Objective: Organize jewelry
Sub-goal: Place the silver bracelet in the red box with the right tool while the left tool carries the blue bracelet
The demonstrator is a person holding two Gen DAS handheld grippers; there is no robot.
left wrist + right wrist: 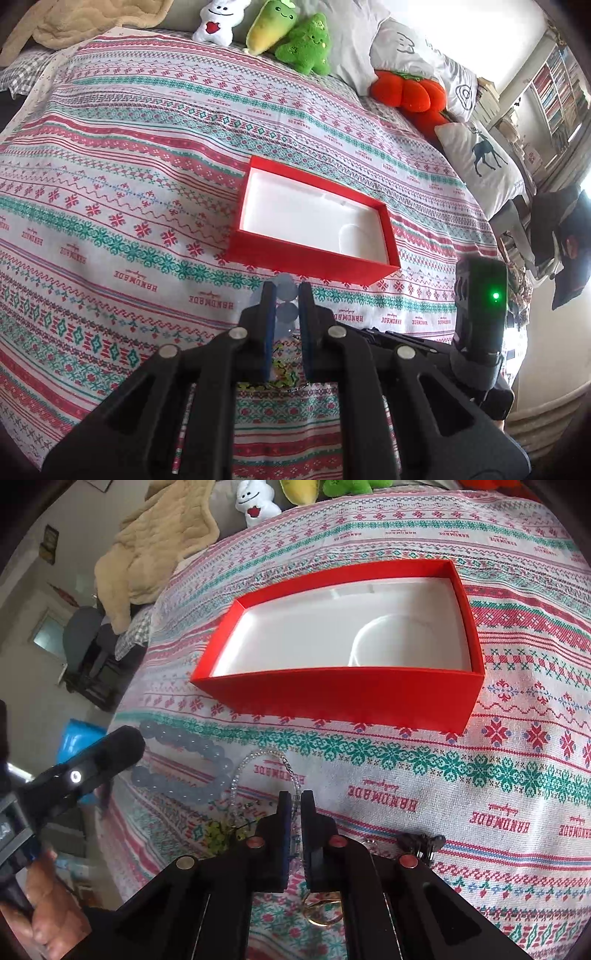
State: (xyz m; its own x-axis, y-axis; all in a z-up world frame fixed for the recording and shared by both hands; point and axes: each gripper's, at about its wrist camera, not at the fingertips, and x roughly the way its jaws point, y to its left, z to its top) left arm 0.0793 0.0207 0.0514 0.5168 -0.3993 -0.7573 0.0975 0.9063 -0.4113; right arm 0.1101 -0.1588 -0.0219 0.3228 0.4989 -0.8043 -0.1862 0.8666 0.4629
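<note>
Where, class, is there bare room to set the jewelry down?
Free: inside the red box, whose white floor lies bare, and the bedspread right of it. Crowded: the near-left cloth, where the blue bead bracelet and clear chain lie.

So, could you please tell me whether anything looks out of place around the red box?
Yes: the red box is empty, while the jewelry is all outside it, in front. There a blue-grey bead bracelet, a clear bead chain and a yellow-green piece overlap in a jumble.
</note>
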